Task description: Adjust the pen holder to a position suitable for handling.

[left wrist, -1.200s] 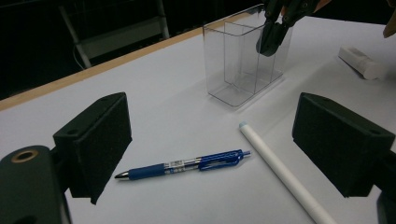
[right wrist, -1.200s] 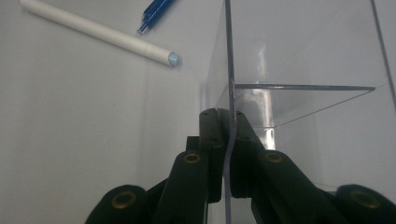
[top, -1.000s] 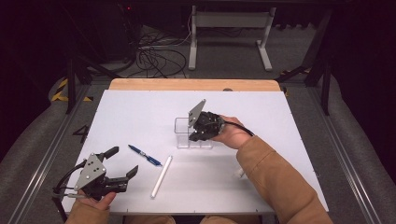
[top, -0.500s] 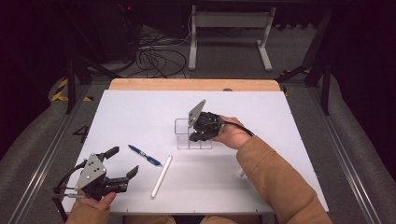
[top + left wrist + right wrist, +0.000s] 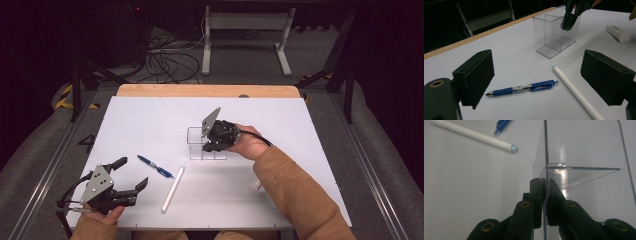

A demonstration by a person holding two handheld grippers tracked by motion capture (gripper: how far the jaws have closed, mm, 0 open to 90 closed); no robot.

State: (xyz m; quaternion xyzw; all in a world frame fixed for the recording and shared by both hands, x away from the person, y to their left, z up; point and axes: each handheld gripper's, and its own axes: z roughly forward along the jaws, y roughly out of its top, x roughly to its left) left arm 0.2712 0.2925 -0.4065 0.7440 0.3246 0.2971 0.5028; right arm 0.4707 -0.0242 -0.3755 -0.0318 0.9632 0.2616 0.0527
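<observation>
A clear plastic box with compartments (image 5: pixel 200 144) (image 5: pixel 554 32) stands upright near the middle of the white table. My right gripper (image 5: pixel 212 146) (image 5: pixel 545 185) is shut on the box's near wall (image 5: pixel 546 157), one jaw inside and one outside. A blue pen (image 5: pixel 155 166) (image 5: pixel 522 88) and a white marker (image 5: pixel 172 189) (image 5: pixel 576 93) (image 5: pixel 474 135) lie flat in front of the box. At the table's front left my left gripper (image 5: pixel 131 174) (image 5: pixel 536 80) hangs open just above the surface, with the pen and marker ahead of its jaws.
A small white eraser-like block (image 5: pixel 617 32) (image 5: pixel 256 185) lies beside the person's right sleeve (image 5: pixel 295 190). The table (image 5: pixel 150 120) ends in a wooden strip (image 5: pixel 210 91) at the back. Beyond it are cables and a metal stand on a dark floor.
</observation>
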